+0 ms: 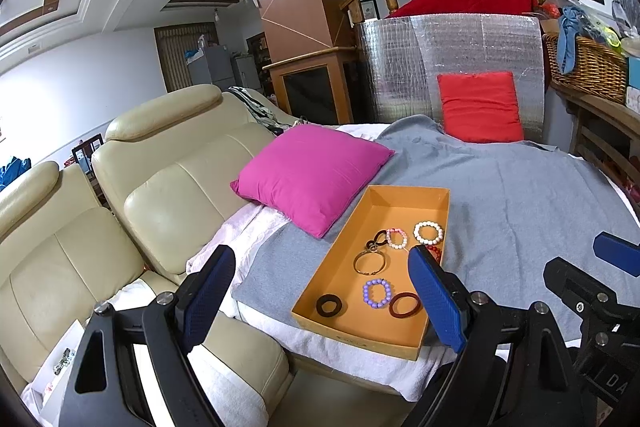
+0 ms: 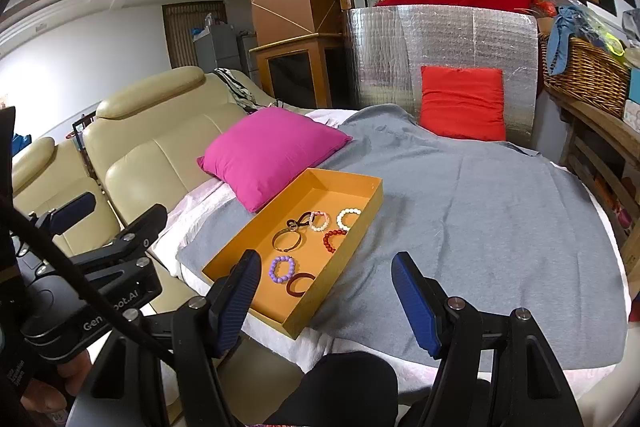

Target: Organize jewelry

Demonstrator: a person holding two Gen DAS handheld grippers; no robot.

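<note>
An orange cardboard tray lies on a grey cloth and holds several bracelets and hair ties: a purple bead bracelet, a white bead bracelet, a pink-white bracelet, a red bead bracelet, a gold bangle, a black hair tie and a brown hair tie. My left gripper is open and empty above the tray's near end. My right gripper is open and empty to the tray's right.
A magenta cushion lies behind the tray. A red cushion leans on a silver foil panel. A cream leather sofa stands to the left. A wicker basket and wooden shelf are to the right.
</note>
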